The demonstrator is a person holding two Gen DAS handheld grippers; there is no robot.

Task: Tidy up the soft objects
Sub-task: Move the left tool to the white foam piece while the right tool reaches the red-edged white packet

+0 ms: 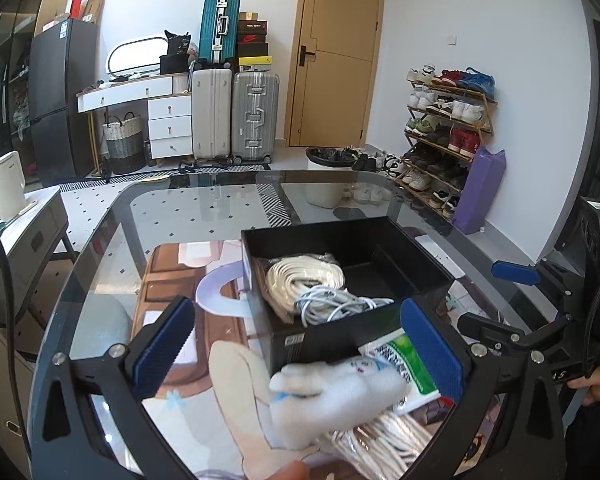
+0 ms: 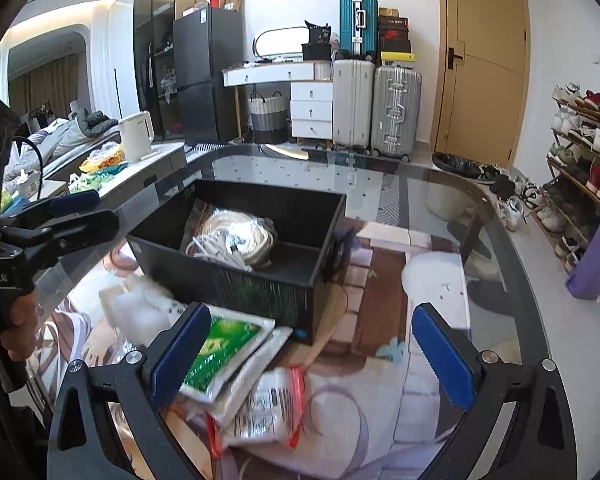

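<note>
The glass table was the biggest thing in front of you, and its round far edge curved past the box with lots of bare glass on your right side. A picture mat lay flat on it under everything.

The black box sat on the mat, open at the top. A white rope coil in a clear bag and a bundle of thin white cords lay in its left half. A low wall split the box, and the right half had room.

Just in front of the box's near wall, the soft things lay in a pile. A white plush toy lay on top of another bagged rope. A green packet touched the box's near edge, and a red-edged bag lay just below it.

Your left gripper was wide open and held nothing. The toy sat between its fingers, and the right pad was next to the green packet.

Your right gripper was wide open too, with nothing in it. Its left pad was beside the green packet, and bare mat lay by its right pad.
</note>
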